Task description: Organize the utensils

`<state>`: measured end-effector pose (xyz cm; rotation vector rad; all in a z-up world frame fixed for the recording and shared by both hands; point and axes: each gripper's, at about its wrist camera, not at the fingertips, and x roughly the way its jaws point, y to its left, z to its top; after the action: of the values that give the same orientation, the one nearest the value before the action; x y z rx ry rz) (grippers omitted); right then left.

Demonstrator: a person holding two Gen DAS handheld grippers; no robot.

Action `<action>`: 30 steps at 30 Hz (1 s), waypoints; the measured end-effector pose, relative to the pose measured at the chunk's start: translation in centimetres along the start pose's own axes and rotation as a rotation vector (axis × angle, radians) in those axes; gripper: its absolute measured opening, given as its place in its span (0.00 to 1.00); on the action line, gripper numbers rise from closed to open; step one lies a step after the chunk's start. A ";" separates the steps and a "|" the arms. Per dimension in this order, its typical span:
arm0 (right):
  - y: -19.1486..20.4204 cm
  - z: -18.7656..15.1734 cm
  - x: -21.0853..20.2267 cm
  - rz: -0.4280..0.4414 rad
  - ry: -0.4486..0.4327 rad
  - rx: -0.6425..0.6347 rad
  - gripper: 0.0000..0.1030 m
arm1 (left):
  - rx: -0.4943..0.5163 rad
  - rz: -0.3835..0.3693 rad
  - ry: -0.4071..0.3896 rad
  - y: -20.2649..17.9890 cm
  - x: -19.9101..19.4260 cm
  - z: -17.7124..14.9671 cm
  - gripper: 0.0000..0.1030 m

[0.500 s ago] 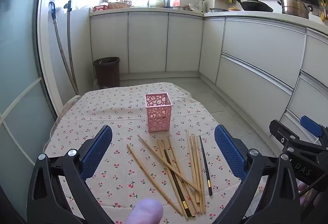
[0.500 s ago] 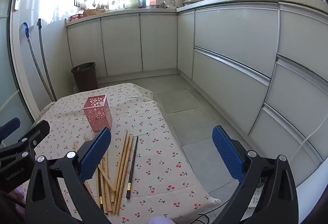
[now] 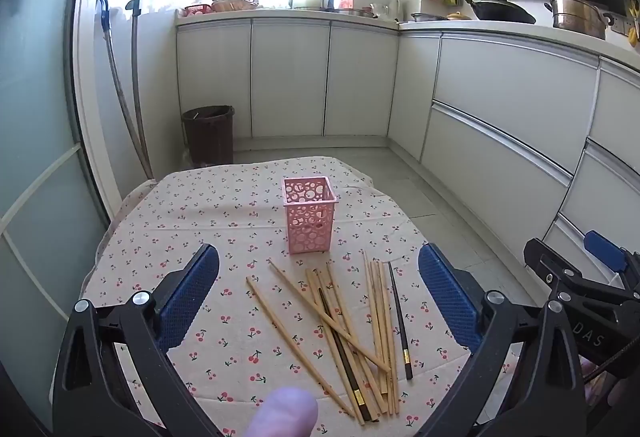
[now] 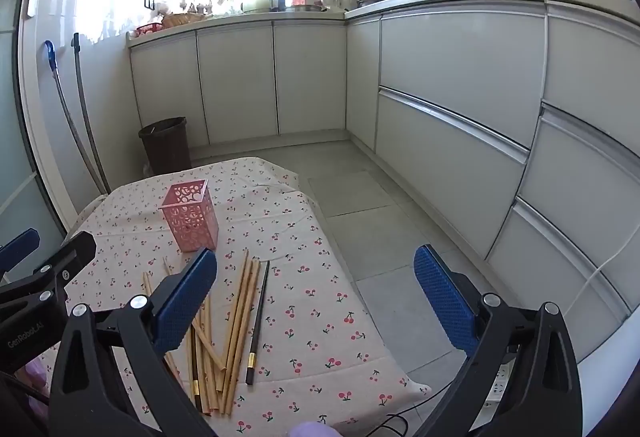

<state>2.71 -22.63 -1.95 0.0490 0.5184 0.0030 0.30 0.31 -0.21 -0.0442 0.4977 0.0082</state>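
We hold left tongs (image 3: 318, 293) and right tongs (image 4: 316, 293) wide open, empty, above the worktop (image 3: 224, 197). Chopsticks (image 3: 352, 325) lie loose near the pink basket (image 3: 310, 215).

A holder basket (image 3: 310, 215) is set upright near the middle of the desk (image 3: 180, 229), with a loose pile of chopsticks (image 3: 352, 325) laid flat just in front of it. A bin (image 3: 209, 135) is placed on the floor behind the desk, and cabinets (image 3: 500, 117) are ranged behind and to the right.
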 end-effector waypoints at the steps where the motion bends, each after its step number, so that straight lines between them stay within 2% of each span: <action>1: 0.0 0.0 -0.1 -0.001 0.000 -0.002 0.93 | 0.000 0.000 0.000 0.0 0.0 0.0 0.93; 30: 0.1 0.0 0.1 0.000 0.018 0.005 0.93 | -0.011 -0.006 0.013 0.3 0.2 -0.2 0.93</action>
<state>2.74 -22.54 -2.02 0.0538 0.5366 0.0018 0.40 0.57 -0.52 -0.0566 0.5109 0.0048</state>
